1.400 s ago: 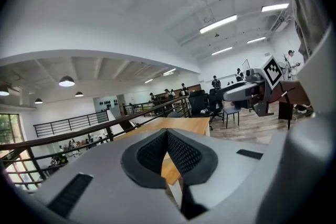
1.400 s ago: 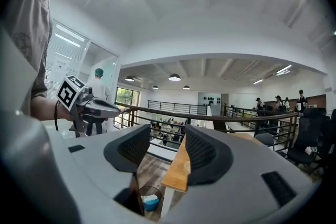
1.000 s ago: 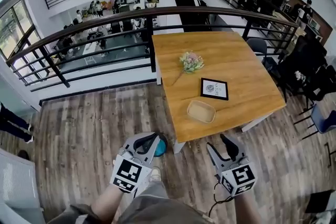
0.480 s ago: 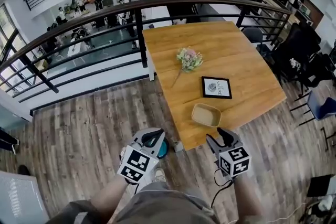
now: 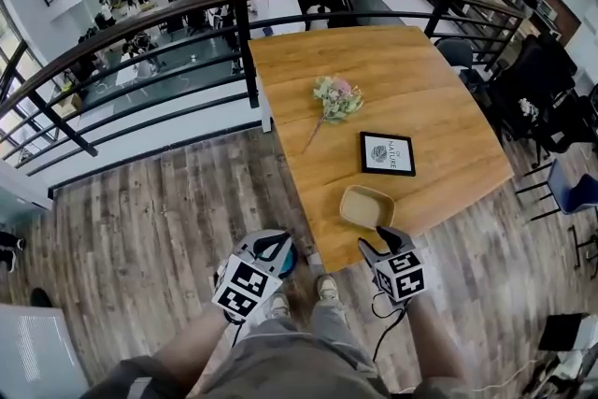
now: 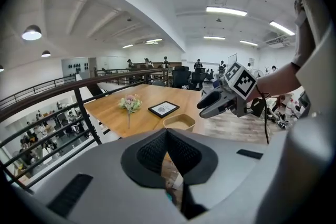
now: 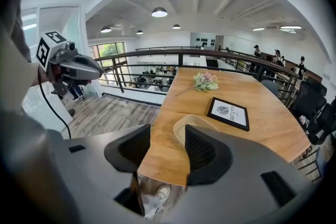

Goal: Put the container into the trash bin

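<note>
Open-plan office, seen from its mezzanine: a dark metal railing (image 5: 187,0) edged the wood-plank floor (image 5: 159,229) and overlooked a lower level (image 5: 149,61) where people worked at desks. A wooden table (image 5: 439,107) stood by the rail, chairs (image 5: 572,192) alongside, strip lights (image 6: 226,10) overhead.

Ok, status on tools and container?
Left tool shut, empty. Right tool open, just short of the container. It sits near the table edge. Path between clear.
</note>
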Action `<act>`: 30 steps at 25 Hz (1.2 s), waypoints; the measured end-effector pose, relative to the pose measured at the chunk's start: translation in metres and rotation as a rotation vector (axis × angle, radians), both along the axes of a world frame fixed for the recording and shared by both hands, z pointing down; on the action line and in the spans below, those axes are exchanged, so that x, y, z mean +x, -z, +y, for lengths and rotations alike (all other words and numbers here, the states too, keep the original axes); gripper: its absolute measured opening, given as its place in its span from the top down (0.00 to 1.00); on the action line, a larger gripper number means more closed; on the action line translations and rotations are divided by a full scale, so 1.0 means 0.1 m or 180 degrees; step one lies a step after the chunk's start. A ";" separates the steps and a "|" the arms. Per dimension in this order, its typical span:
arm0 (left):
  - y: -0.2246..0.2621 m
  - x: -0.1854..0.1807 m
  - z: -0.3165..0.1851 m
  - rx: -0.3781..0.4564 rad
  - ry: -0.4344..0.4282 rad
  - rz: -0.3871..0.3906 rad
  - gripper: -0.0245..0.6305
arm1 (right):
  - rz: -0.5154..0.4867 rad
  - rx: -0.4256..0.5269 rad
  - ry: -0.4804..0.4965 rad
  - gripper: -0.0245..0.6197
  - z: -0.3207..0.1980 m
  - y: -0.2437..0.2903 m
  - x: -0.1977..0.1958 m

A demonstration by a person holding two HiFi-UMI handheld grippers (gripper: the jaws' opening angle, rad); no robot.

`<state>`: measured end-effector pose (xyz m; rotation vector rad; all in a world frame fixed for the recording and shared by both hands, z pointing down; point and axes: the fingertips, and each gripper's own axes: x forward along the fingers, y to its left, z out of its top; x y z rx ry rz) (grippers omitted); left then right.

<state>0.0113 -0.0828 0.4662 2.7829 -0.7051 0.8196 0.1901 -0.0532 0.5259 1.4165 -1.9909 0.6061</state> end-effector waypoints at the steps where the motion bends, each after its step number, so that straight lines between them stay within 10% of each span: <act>1: -0.05 0.01 -0.02 -0.0035 0.0025 -0.0028 0.94 | 0.0014 -0.0042 0.0035 0.62 -0.02 -0.06 0.02; 30: -1.00 0.33 0.04 -0.0889 0.1006 -0.0489 0.94 | 0.0238 -0.1136 0.1435 0.77 -0.27 -1.49 0.18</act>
